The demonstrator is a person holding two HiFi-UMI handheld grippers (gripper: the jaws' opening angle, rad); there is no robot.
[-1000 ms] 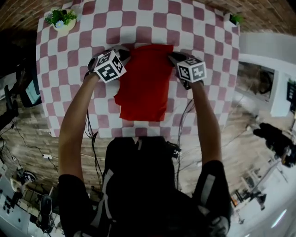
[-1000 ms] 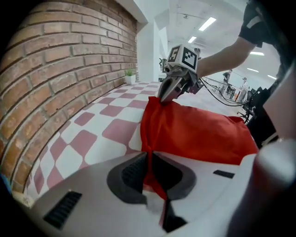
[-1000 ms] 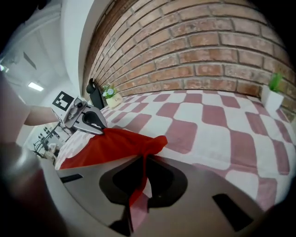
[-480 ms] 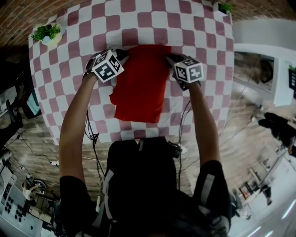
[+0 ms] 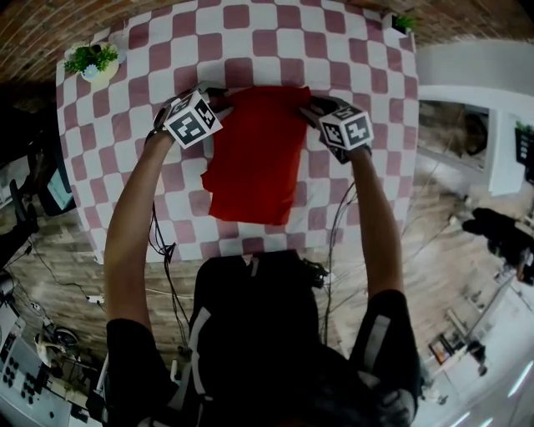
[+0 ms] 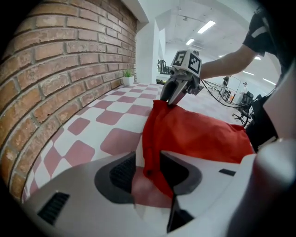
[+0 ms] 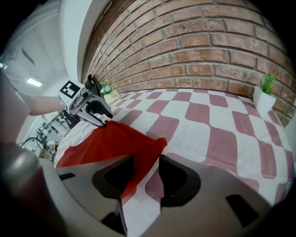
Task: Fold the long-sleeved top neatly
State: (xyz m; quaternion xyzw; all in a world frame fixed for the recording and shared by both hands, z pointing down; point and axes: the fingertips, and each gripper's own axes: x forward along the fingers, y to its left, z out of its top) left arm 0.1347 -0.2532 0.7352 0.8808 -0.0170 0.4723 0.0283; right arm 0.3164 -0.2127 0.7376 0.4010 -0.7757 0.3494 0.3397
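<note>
Fabric of the red long-sleeved top point(image 5: 253, 158) lies folded flat on the checkered counter point(image 5: 142, 83); left gripper point(image 6: 147, 167) and right gripper point(image 7: 144, 177) each have a far corner between fingers that have just been spreading apart, not pinching it

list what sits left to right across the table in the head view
potted plant, left gripper, red top, right gripper, small plant; both grippers' jaws have just been opening, the top's corners between them
</note>
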